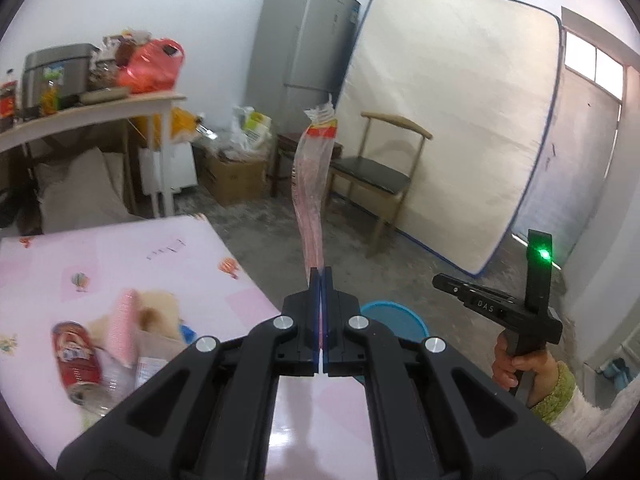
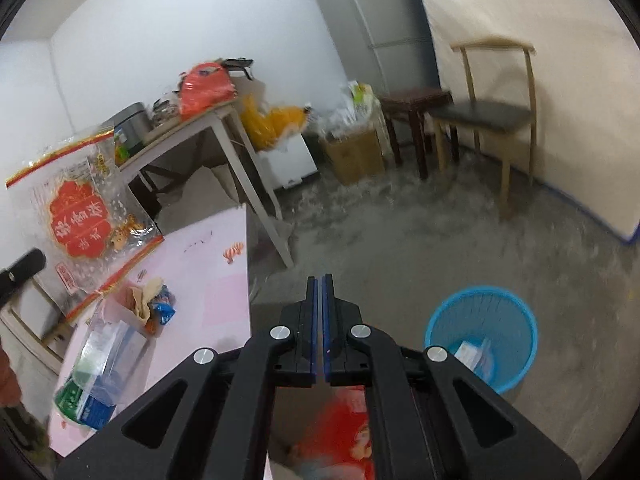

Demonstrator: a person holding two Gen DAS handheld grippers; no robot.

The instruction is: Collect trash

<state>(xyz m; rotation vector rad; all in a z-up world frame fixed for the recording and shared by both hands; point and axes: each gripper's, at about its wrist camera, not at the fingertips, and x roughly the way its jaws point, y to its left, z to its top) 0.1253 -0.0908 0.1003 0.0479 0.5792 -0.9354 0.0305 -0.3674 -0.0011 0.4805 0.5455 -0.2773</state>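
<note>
My left gripper (image 1: 321, 274) is shut on a clear plastic bag with a red label (image 1: 310, 184). The bag stands up edge-on from the fingertips; in the right wrist view the plastic bag (image 2: 80, 216) shows face-on at the left, above the table. My right gripper (image 2: 321, 280) is shut with nothing between its tips; it hangs over the floor beside the table edge. A hand holds the right gripper (image 1: 438, 280) at the right. The blue bin (image 2: 480, 332) stands on the floor with a small white and blue box inside. A red can (image 1: 74, 356) lies on the pink table (image 1: 160, 256).
Crumpled wrappers (image 2: 154, 306), a clear plastic box (image 2: 108, 352) and a green and blue carton (image 2: 86, 404) lie on the table. A red packet (image 2: 340, 432) shows beneath my right gripper. A chair (image 2: 488, 120), stool, cardboard box (image 2: 354, 152), fridge, mattress and a cluttered side table stand behind.
</note>
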